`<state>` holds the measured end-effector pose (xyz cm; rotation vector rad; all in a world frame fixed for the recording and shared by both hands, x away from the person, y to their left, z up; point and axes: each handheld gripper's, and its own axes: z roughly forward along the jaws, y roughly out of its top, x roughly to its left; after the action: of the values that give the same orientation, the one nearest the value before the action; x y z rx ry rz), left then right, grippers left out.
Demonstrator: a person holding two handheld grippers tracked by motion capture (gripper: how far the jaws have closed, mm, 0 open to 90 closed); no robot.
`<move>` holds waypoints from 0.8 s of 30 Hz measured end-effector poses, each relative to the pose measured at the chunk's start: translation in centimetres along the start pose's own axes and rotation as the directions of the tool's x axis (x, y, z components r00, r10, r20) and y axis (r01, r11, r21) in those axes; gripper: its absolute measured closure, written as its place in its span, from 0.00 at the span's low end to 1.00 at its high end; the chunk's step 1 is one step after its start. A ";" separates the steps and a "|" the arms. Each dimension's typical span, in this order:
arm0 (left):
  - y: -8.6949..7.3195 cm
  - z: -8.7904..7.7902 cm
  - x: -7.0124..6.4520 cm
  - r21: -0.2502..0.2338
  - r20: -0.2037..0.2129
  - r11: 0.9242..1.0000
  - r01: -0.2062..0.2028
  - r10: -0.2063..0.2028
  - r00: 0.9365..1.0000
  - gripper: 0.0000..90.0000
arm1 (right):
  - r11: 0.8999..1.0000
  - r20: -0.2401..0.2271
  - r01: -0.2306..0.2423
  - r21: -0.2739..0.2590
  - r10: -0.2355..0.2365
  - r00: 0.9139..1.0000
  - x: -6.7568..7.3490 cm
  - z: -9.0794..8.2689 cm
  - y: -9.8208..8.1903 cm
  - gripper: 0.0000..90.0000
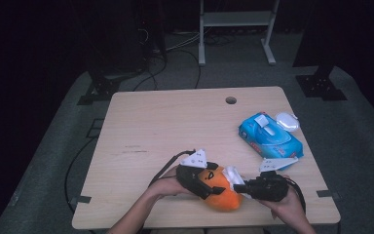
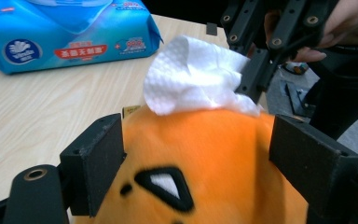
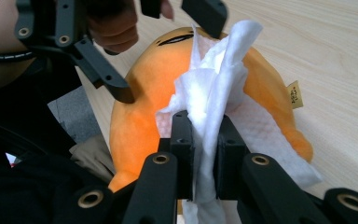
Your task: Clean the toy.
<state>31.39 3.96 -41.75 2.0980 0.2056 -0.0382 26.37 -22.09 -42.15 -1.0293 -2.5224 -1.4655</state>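
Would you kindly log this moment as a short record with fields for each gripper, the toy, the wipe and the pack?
left gripper: jaws either side of the toy; contact unclear
right gripper: shut on the white wipe
orange plush toy: near table edge, between the hands
white wipe: draped on the toy's top
blue wipes pack: far right on the table

The high view is dim: only the counter [image 1: 175, 126] catches soft light from above, and the room behind it falls to near black. Both gripper views are brighter, with the plush toy [image 2: 205, 158] slightly soft and blurred up close.
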 end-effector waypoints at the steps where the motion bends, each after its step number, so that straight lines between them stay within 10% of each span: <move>1: 0.0 0.3 0.0 0.013 0.007 1.000 -0.006 0.006 1.000 0.19 | 1.000 0.002 0.002 0.000 -0.002 1.000 0.0 0.0 -0.1 0.89; 7: -1.5 1.2 -0.4 0.051 0.028 0.999 0.002 -0.004 1.000 0.32 | 1.000 -0.004 -0.010 0.002 0.010 1.000 -0.3 -0.4 -0.5 0.88; 13: -1.0 0.7 -1.9 0.052 -0.088 0.996 -0.070 0.075 0.993 0.61 | 1.000 0.016 -0.008 -0.011 0.008 1.000 -0.2 -0.6 -0.5 0.88; 24: 0.3 -0.9 -0.4 -0.026 -0.169 0.998 -0.063 0.058 0.984 0.66 | 0.992 0.047 -0.050 -0.118 0.056 0.997 -1.5 -1.7 0.4 0.88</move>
<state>31.01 4.54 -41.05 2.0754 0.2422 0.1788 27.26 -24.07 -41.41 -1.1546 -2.4471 -1.6086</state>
